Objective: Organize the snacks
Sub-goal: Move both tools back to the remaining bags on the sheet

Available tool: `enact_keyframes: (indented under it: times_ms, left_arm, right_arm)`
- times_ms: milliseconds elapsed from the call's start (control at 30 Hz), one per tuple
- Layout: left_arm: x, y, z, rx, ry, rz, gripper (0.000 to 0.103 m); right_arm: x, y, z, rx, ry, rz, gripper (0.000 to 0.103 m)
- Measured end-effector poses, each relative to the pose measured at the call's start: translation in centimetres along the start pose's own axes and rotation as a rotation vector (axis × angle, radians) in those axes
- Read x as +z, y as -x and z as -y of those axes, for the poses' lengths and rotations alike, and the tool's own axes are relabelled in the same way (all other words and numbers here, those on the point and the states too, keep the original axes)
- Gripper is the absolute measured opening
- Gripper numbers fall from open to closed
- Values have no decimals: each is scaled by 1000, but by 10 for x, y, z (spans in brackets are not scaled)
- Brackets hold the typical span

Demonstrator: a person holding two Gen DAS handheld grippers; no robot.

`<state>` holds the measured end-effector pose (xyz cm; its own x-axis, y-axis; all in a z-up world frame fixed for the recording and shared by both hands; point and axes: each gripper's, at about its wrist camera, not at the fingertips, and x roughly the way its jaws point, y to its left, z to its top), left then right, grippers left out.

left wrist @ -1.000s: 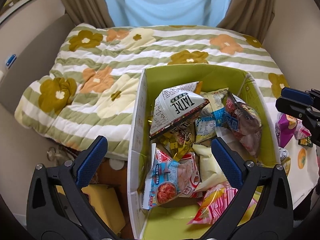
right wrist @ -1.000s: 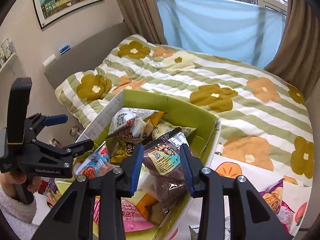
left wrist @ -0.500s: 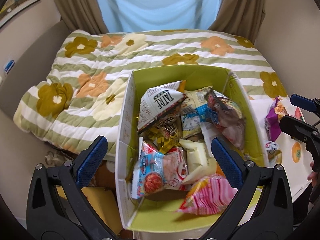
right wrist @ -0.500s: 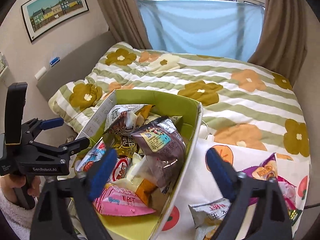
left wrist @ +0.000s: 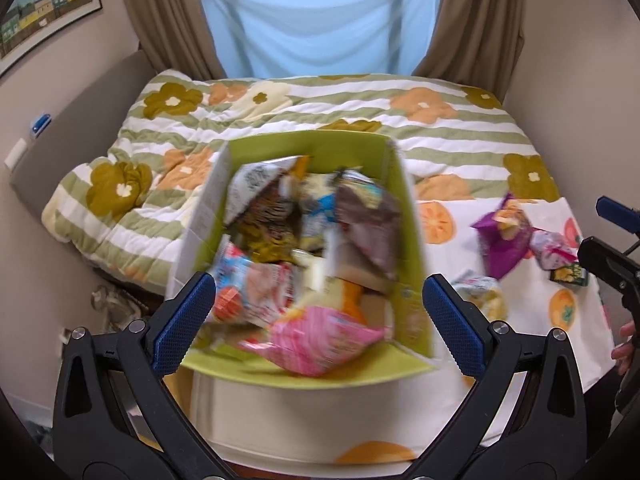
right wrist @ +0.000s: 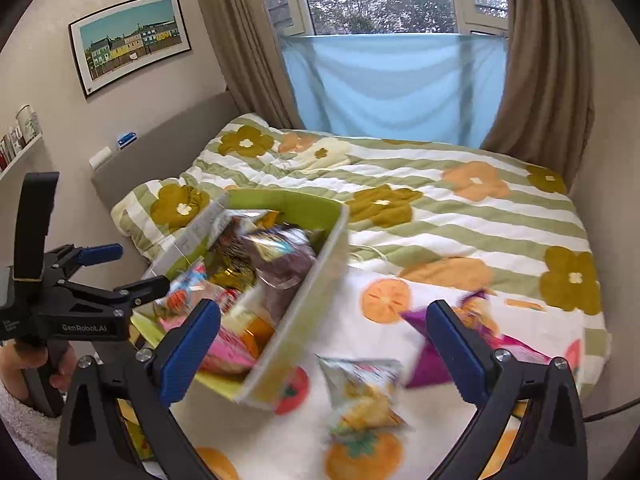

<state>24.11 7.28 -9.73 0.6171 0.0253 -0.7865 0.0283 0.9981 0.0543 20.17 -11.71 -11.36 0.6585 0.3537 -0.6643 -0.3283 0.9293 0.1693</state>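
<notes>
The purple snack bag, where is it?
The purple snack bag lies on the fruit-print cloth, right of the green box, outside it.

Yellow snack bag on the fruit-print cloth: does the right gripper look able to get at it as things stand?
Probably yes. The right gripper is open and empty, and the yellow snack bag lies alone on the fruit-print cloth, between and just below the fingers, beside the green box, with nothing over it.
</notes>
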Motion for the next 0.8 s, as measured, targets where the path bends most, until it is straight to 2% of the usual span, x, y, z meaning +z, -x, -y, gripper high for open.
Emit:
enact_keyframes:
  times_ms: [200, 333, 400, 600, 800]
  left_arm:
    - [-22, 10, 65, -36, -15, 1, 103]
    - [-30, 8, 102, -66, -37, -21, 103]
    - [-33, 3, 119, -81, -50, -38, 103]
    - [-32, -31, 163, -121, -42, -81, 103]
    - [-45, -89, 196, -85, -56, -139, 103]
  right_arm:
    - [-32, 34, 43, -58, 14, 31, 102]
    - [-47, 45, 71, -96, 1, -37, 102]
    - [-52, 50, 84, -129, -9, -44, 102]
    - [-57, 50, 115, -175, -62, -18, 102]
    - [-64, 21, 132, -193, -86, -47, 102]
